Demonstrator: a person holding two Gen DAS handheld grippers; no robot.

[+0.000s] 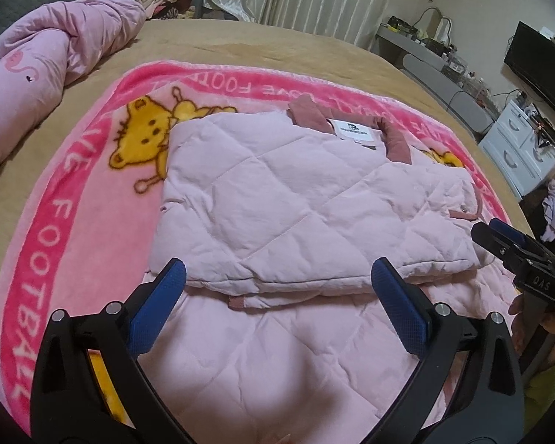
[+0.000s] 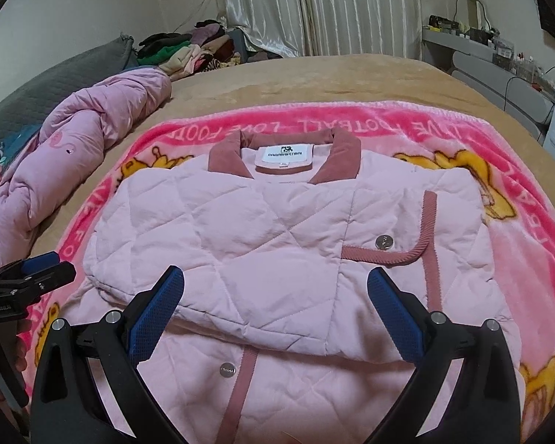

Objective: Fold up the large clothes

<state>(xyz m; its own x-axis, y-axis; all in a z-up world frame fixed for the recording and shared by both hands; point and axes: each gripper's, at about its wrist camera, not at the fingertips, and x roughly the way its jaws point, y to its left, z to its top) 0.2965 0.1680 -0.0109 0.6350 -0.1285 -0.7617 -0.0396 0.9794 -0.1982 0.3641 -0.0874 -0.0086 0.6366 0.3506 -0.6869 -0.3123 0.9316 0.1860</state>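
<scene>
The pink quilted jacket (image 2: pixel 262 236) was laid on the cartoon blanket (image 2: pixel 529 259), collar pointing away; the left gripper (image 1: pixel 277 288) and right gripper (image 2: pixel 275 292) were both held spread apart above it.

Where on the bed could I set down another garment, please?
Bare tan bedcover lies beyond the pink blanket, bordered left by the duvet. The jacket fills the blanket's middle. The clothes pile crowds the far left corner.

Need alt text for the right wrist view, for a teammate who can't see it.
A pale pink quilted jacket lies partly folded on a pink cartoon blanket spread over a tan bed, collar at the far end. The right tool hovers open above the jacket's near fold, and the left tool shows at the left edge.
</scene>
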